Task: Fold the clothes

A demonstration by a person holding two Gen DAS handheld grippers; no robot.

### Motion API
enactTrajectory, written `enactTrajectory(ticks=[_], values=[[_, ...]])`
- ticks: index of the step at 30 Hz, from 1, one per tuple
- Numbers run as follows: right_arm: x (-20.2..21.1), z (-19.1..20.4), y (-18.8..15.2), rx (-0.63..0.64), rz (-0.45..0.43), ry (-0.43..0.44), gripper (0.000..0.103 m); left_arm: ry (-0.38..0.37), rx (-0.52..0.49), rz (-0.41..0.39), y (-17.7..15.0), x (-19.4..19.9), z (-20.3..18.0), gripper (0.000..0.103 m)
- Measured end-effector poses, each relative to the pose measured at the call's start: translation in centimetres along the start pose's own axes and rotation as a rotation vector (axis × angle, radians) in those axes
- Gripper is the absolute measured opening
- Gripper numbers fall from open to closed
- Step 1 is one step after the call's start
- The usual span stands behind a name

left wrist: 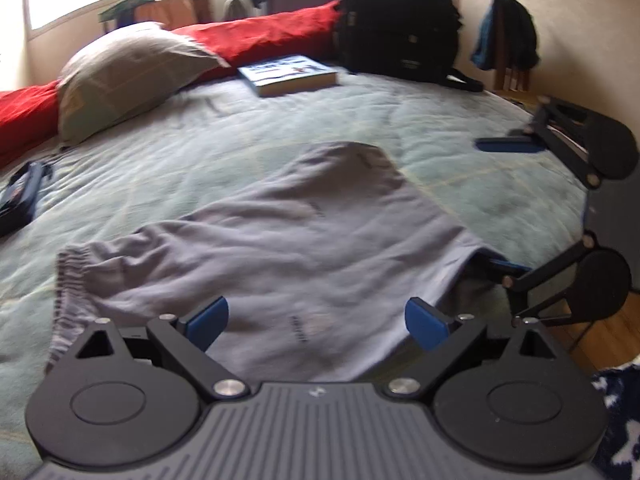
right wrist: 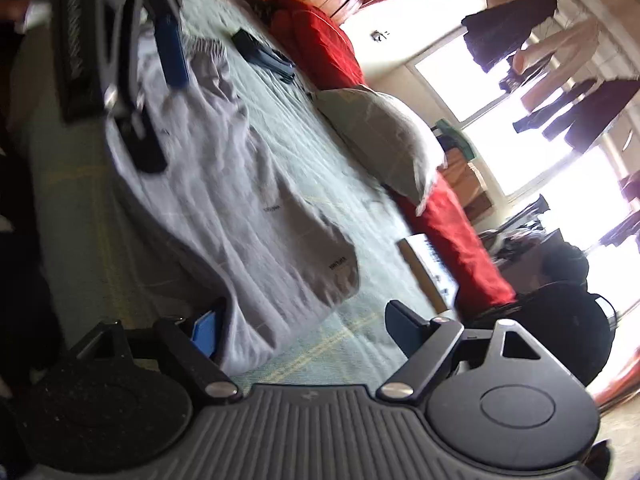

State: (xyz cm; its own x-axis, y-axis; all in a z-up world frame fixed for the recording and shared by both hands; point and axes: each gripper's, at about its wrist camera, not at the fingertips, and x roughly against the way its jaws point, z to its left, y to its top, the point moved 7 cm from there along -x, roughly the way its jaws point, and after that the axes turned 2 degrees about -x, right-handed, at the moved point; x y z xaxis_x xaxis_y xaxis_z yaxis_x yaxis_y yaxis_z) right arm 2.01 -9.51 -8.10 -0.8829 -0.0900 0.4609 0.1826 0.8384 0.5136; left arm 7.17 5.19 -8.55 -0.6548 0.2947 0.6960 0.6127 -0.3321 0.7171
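Note:
A grey garment (left wrist: 304,240) with an elastic waistband at its left end lies flat on the pale green bedspread (left wrist: 240,152). My left gripper (left wrist: 316,322) is open, its blue fingertips spread over the garment's near edge. My right gripper (left wrist: 506,206) comes in from the right, open wide, with its lower finger (left wrist: 508,267) tucked at the garment's right corner. In the right wrist view, the right gripper (right wrist: 304,332) is open around a corner of the garment (right wrist: 240,208). The left gripper (right wrist: 160,104) shows at the garment's far end.
A beige pillow (left wrist: 128,76), a red blanket (left wrist: 264,36), a book (left wrist: 288,74) and a black backpack (left wrist: 400,20) lie at the bed's far side. A dark pouch (left wrist: 20,196) sits at the left. Wooden floor (left wrist: 600,328) and a chair (left wrist: 512,72) are right of the bed.

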Motion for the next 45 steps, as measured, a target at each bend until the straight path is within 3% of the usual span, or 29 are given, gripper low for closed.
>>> enactTrajectory(ticks=[5,9,14,17,20,23,26,29,33,35,38,40,45], values=[[-0.2,-0.2,-2.5,0.001,0.102,0.006,0.088,0.101,0.067,0.027,-1.1,-1.1,3.4,0.095],[-0.4,-1.0,-3.6,-0.127,0.14,0.034,0.088,0.091,0.125,0.026,-1.6,-1.2,5.1,0.098],[0.1,-0.9,-2.9,-0.088,0.123,0.044,0.088,0.072,0.163,0.005,-1.6,-0.6,5.8,0.098],[1.7,-2.0,-2.7,-0.132,0.087,0.153,0.088,0.037,0.181,-0.04,-1.1,0.3,6.1,0.098],[2.7,-3.5,-2.7,-0.236,0.057,0.262,0.088,0.06,0.197,-0.013,-1.5,-0.4,7.0,0.098],[2.1,-5.6,-2.6,-0.367,0.032,0.308,0.088,0.081,0.215,0.018,-2.0,-1.2,7.8,0.098],[-0.5,-7.3,-1.2,-0.475,-0.014,0.349,0.087,0.07,0.215,0.005,-2.1,-1.0,7.6,0.098],[-4.2,-8.7,0.2,-0.618,-0.032,0.473,0.075,0.066,0.211,0.01,-2.1,-1.1,7.3,0.098],[-8.9,-9.1,1.6,-0.795,-0.041,0.649,0.075,0.034,0.216,-0.001,-1.5,-1.1,7.0,0.098],[-10.9,-8.6,2.2,-0.835,-0.052,0.692,0.075,-0.013,0.23,-0.019,-0.8,-1.2,7.0,0.098],[-14.5,-7.4,1.2,-0.82,0.021,0.608,0.07,-0.028,0.25,-0.021,-0.5,-2.1,7.7,0.098],[-15.8,-7.2,-0.7,-0.829,0.048,0.58,0.067,0.019,0.287,0.005,-1.2,-2.8,9.0,0.098],[-14.0,-8.8,-1.0,-0.846,-0.006,0.607,0.066,0.005,0.263,0.002,-1.7,-2.3,9.4,0.098]])
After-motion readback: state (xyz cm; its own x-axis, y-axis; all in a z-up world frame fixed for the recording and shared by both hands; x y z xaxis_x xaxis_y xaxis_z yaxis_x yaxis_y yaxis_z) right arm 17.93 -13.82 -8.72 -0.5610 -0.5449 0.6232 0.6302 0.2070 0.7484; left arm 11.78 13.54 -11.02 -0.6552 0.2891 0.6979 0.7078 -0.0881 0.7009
